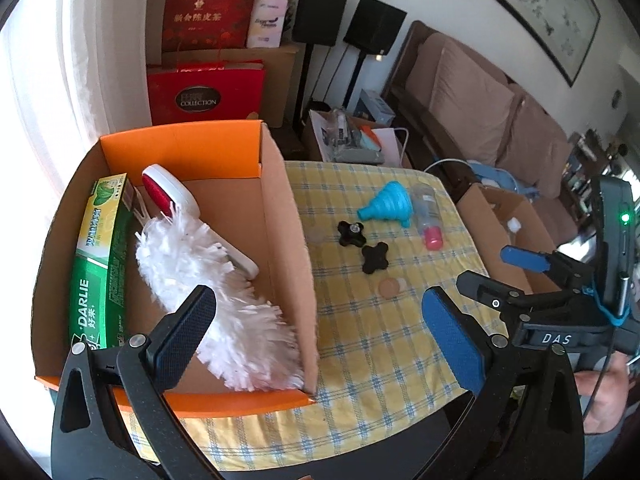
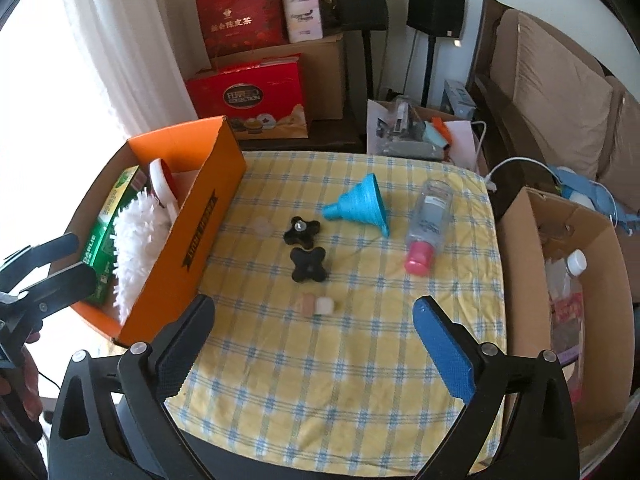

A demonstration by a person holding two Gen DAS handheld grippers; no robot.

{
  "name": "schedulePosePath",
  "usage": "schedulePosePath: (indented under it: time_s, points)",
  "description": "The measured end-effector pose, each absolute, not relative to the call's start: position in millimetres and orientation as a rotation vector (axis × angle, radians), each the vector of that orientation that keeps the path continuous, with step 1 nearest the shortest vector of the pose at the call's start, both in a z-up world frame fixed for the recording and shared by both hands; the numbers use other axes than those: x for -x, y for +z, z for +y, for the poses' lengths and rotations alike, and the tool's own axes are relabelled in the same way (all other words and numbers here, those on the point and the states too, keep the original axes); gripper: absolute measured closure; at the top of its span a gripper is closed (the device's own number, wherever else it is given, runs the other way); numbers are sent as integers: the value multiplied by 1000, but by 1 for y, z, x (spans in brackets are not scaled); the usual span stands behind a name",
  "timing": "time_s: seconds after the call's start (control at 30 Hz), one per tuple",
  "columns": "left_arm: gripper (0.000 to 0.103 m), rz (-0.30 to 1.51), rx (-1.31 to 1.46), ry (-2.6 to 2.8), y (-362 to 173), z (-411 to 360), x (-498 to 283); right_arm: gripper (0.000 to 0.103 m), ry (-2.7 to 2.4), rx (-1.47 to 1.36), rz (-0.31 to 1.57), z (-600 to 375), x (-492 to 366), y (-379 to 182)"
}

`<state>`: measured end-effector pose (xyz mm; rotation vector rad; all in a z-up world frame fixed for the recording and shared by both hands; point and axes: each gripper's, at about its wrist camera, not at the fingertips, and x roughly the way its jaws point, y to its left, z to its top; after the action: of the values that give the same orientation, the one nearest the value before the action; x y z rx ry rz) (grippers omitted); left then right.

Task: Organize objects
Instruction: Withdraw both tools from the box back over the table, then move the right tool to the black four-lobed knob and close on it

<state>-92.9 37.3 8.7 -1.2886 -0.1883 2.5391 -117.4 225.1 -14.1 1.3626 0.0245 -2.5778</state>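
Black knobs (image 2: 303,249) on cloth, well ahead of wide, empty right hand-held gripper (image 2: 314,334).

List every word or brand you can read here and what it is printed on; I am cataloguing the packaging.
"DARLIE": green toothpaste box in the orange box.
"COLLECTION": lower red gift box.
"DAS": right gripper body, in the left wrist view.
Upper red bag: gold Chinese characters, too blurred.
Pink-capped bottle label: too small.

- The tablecloth (image 2: 340,360) is showing as soft, matt woven cloth.
- The orange box (image 2: 188,236) is looking like smooth cardboard.
- The duster (image 1: 208,280) is showing fluffy white fibres.
- The funnel (image 2: 360,204) is appearing as ribbed plastic.
- The bottle (image 2: 430,216) is gleaming as clear plastic.
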Motion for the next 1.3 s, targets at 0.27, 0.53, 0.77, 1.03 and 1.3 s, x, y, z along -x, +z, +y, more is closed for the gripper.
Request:
schedulePosePath:
  time_s: [0.27,0.53,0.77,1.03,1.3]
  points:
    - [0,-110,1250,2564,15,57,86,2,-2592,-1361,-11,237,112,-16]
    - [0,-57,1224,2556,17,77,91,2,-2614,-1358,-12,246,116,-16]
    - [0,-112,1241,2552,13,75,112,2,-2608,-1360,-9,245,129,-28]
    - [0,-124,1225,2588,19,68,136,2,-2609,-1385,49,229,163,-62]
    - [0,-110,1236,2607,15,64,151,11,-2602,-1380,74,209,191,-95]
